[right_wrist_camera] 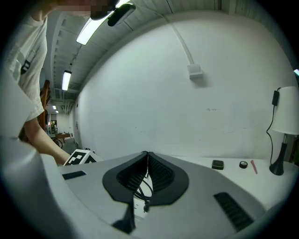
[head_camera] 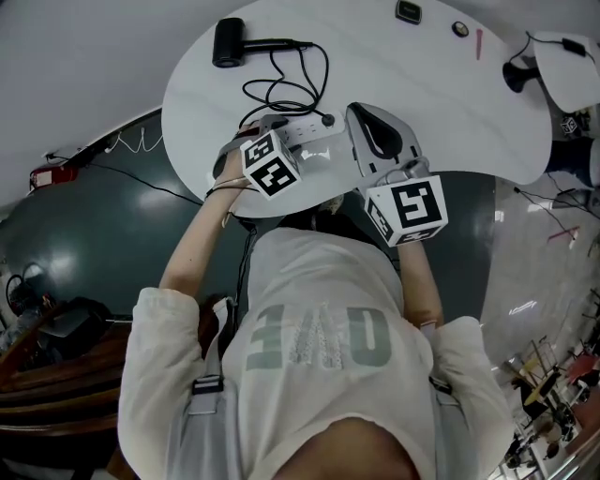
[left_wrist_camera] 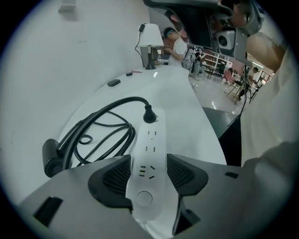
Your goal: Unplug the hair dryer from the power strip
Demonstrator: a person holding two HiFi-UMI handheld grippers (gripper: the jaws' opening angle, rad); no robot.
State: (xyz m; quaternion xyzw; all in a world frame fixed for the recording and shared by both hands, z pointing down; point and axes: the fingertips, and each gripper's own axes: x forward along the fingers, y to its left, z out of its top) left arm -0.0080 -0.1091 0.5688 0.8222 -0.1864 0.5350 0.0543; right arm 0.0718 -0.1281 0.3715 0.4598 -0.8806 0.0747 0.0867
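Observation:
A black hair dryer (head_camera: 228, 42) lies at the far left of the white table (head_camera: 450, 112), its black cord (head_camera: 291, 89) looped toward a white power strip (head_camera: 305, 133). The dryer's black plug (left_wrist_camera: 149, 114) sits in the strip's far end. My left gripper (left_wrist_camera: 148, 159) points steeply down over the strip's (left_wrist_camera: 149, 140) near end by its round button. Its jaws are open with the strip between the pads (left_wrist_camera: 114, 179). My right gripper (right_wrist_camera: 147, 155) hovers just right of the strip, shut and holding nothing. It also shows in the head view (head_camera: 358, 117).
A white lamp (head_camera: 562, 56) stands at the table's far right. A small black box (head_camera: 408, 11), a round black item (head_camera: 459, 28) and a red pen (head_camera: 478, 42) lie along the far edge. The table's curved near edge (head_camera: 281, 214) runs under my hands.

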